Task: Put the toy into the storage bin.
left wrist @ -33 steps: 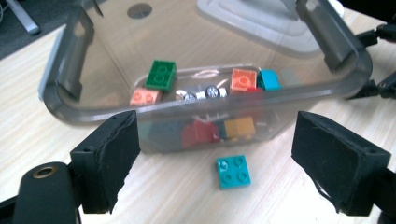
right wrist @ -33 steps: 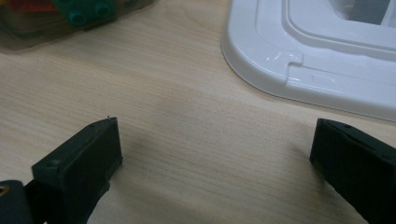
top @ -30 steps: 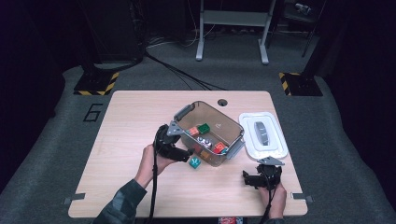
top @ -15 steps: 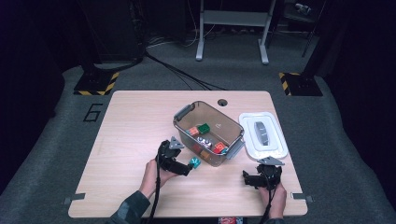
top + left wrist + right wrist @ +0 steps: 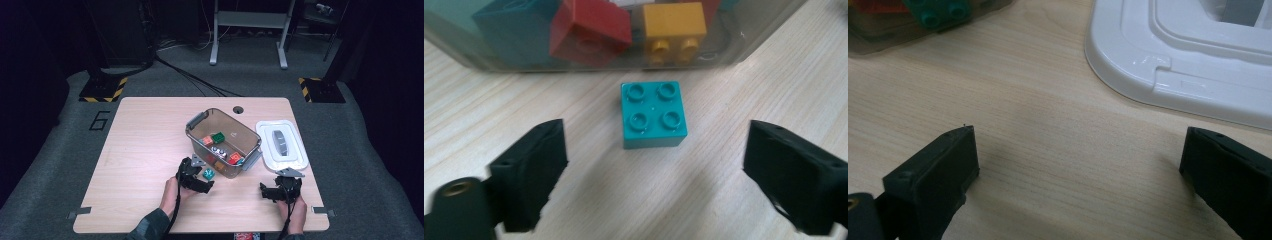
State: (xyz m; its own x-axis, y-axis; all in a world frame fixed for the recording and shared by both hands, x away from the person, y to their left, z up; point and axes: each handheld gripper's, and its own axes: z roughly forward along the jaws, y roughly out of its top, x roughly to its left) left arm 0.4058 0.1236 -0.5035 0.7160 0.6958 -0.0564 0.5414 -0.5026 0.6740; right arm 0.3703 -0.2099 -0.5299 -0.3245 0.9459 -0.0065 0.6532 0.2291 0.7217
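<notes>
The table (image 5: 145,150) has a pale wood surface with fine straight grain and a smooth, matt finish. The bin (image 5: 223,141) is clear, grey-tinted plastic, a little glossy, and the bricks inside show through its wall. The teal brick (image 5: 653,114) is smooth plastic with a soft shine on its 4 studs. The lid (image 5: 1198,60) is white glossy plastic and catches small bright reflections along its rim. The jaws of the left gripper (image 5: 654,170) and right gripper (image 5: 1078,170) look black, matt and slightly rough. The floor (image 5: 60,145) is grey carpet, coarse in texture.
</notes>
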